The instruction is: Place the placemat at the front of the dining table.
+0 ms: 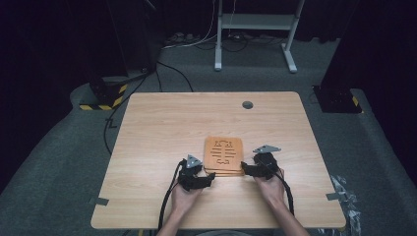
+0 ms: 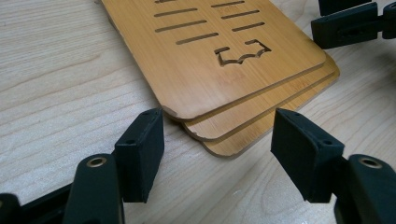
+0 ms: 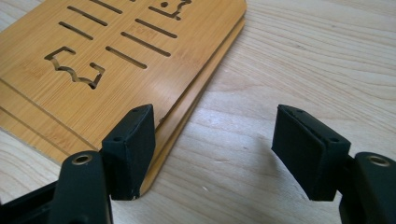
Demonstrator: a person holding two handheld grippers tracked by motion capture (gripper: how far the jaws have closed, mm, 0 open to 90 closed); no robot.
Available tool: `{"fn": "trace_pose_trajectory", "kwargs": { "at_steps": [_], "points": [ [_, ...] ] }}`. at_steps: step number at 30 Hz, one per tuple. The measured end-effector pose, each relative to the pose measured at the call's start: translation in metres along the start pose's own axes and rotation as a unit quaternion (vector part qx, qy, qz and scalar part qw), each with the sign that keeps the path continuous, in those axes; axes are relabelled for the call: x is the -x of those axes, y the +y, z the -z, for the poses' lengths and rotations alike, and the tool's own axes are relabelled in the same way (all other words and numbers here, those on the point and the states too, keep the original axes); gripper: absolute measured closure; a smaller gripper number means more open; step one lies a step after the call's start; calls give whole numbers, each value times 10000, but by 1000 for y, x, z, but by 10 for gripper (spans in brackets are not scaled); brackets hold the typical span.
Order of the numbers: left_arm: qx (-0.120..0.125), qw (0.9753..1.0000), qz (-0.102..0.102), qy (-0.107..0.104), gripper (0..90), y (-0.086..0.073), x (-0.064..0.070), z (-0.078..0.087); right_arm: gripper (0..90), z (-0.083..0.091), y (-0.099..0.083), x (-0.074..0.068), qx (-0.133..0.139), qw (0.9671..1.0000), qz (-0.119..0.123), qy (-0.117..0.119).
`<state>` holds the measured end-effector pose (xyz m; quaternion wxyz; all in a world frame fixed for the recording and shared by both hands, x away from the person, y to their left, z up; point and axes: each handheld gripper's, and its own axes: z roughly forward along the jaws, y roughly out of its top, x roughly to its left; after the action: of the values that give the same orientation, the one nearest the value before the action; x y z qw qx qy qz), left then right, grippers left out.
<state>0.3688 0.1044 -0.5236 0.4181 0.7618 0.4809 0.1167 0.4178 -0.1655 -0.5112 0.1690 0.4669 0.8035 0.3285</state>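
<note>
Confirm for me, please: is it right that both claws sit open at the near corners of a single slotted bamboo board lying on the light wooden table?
Not quite: it is a stack of three slotted bamboo boards, as the left gripper view shows at the staggered corner. The rest holds: left claw and right claw are open at its near corners on the light wooden table.

Lab or studio: dark curtains [image 1: 59, 39], floor cables [image 1: 196, 42], hazard-taped stand base [image 1: 103, 96], lone table [image 1: 162, 123].
</note>
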Motion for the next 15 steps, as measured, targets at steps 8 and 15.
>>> {"fn": "trace_pose_trajectory", "kwargs": {
  "at_steps": [8, 15],
  "points": [
    [-9, 10000, 1, 83, 329, 1, -2, 5, 296, -4, 2, -7, 23, 10000, 33, 34],
    [24, 9997, 171, 199, 298, 2, -12, 10, 297, -7, 5, -12, 30, 9999, 97, 67]
  ]
}}
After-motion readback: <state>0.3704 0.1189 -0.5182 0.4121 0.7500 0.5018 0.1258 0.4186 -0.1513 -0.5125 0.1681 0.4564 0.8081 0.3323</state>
